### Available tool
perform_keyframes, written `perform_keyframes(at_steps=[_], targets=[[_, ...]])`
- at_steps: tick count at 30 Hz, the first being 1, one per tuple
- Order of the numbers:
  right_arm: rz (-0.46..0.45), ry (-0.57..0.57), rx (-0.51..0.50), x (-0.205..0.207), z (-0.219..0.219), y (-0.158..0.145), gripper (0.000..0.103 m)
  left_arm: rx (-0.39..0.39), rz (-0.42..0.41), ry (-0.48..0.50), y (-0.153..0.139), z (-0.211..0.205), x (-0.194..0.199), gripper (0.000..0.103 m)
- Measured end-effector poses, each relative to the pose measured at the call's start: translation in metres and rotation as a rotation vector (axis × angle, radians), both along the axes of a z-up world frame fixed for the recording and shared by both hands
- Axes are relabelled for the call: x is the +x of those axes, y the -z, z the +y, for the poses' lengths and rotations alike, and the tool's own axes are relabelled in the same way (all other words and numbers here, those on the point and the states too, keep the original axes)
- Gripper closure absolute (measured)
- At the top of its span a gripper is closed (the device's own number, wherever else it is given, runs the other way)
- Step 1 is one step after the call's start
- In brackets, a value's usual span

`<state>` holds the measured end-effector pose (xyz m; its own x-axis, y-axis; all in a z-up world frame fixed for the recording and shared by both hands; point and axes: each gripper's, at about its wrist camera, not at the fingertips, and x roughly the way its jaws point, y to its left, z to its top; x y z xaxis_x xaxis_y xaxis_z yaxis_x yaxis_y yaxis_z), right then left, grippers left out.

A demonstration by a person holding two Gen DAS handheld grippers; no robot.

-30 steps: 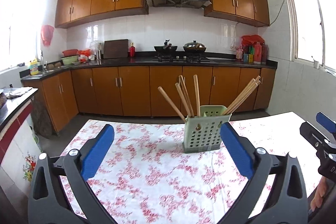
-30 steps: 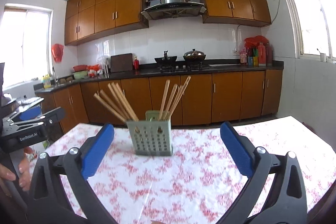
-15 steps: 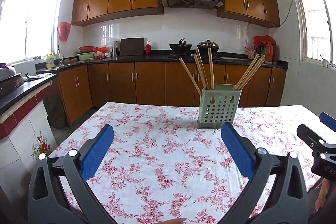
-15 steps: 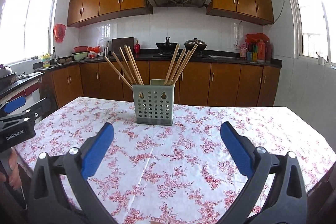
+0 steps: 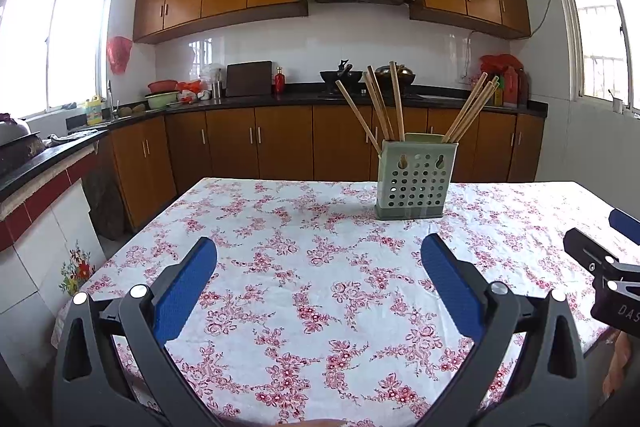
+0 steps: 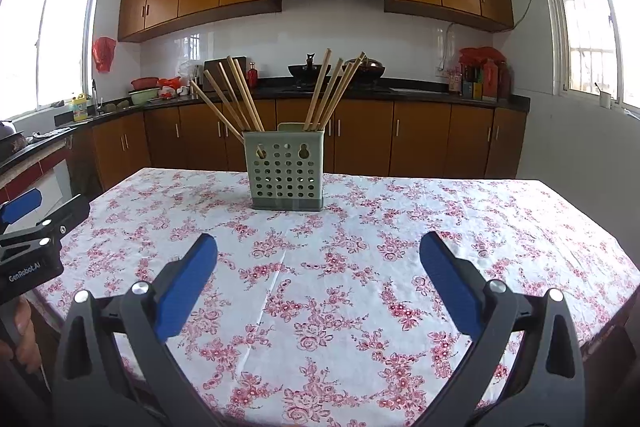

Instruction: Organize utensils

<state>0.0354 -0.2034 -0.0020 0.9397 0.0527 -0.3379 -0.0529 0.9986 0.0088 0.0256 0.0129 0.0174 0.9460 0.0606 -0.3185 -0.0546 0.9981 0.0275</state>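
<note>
Standing upright toward the far side of the floral tablecloth point(image 6: 360, 267), the green perforated holder point(image 6: 286, 169) carries wooden chopsticks point(image 6: 236, 95) fanned out in two leaning bunches. The left gripper point(image 5: 319, 281) and right gripper point(image 6: 319, 279) hover above the near edge, both spread wide and empty, well apart from the holder.

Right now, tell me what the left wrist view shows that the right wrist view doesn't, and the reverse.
Only the left wrist view shows the left gripper from behind, jaws wide and empty, with the right gripper's body at its right edge.

Only the right wrist view shows the right gripper from behind, also open and empty, with the left gripper's body at its left edge.

Both show the green perforated holder upright on the floral tablecloth, with chopsticks leaning in two bunches.
</note>
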Motion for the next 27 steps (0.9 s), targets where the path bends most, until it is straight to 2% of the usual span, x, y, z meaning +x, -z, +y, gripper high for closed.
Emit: perform_keyframes(at_steps=[27], targets=[[0.007, 0.008, 0.005, -0.0016, -0.0019, 0.0014, 0.004, 0.005, 0.005, 0.021, 0.0030, -0.0096, -0.0039, 0.002]])
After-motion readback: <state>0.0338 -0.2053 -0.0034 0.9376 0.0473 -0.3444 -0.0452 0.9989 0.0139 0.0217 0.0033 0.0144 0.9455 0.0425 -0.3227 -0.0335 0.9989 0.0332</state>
